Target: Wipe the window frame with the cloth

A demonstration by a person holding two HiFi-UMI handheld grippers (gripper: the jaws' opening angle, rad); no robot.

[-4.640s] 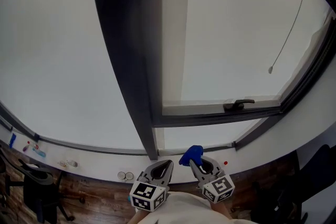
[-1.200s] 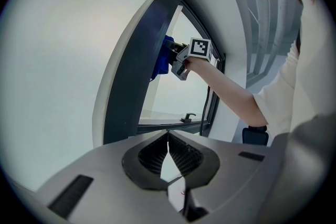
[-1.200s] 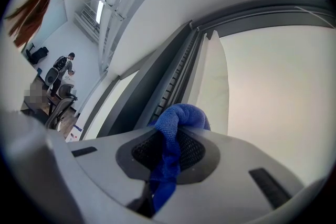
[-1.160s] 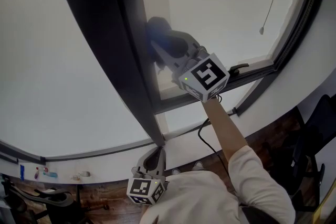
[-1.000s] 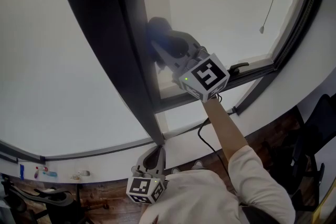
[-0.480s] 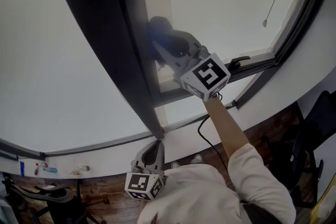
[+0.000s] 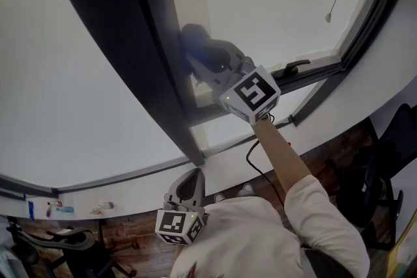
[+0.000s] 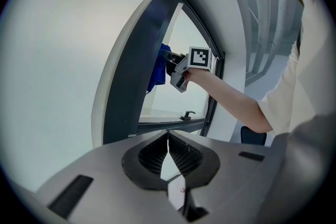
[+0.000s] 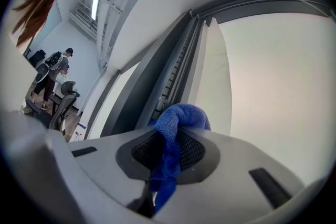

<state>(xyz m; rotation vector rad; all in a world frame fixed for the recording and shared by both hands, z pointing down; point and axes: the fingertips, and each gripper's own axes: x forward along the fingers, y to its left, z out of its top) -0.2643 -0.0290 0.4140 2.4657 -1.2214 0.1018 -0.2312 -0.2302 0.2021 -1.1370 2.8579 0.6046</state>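
Right gripper (image 9: 169, 157): jaws clenched on the blue cloth (image 9: 181, 117). A wad bulges out ahead of the jaw tips and a tail hangs back between them. The wad sits against the inner edge of the dark upright of the window frame (image 9: 167, 78), beside the pale pane.

Head view: right gripper (image 7: 203, 67) raised at arm's reach. The cloth (image 7: 191, 42) lies on the upright's right side, above the lower sash bar and its handle (image 7: 291, 68).

Left gripper (image 8: 168, 144): jaws closed together, nothing between them. It is held low by the sill (image 7: 130, 182), well apart from the wiping.

Judgement: the step in hand is a stroke along the upright. Notes for doing it well:
- Let the wad lead, so that cloth and not the hard jaw tips meets the frame.
- Use firm, even pressure in one line along the frame's length.
- The ribbed channel beside the cloth probably holds dust, so press the wad into it.
- Grip tight: drag could pull the cloth free.
- Stay off the pane.
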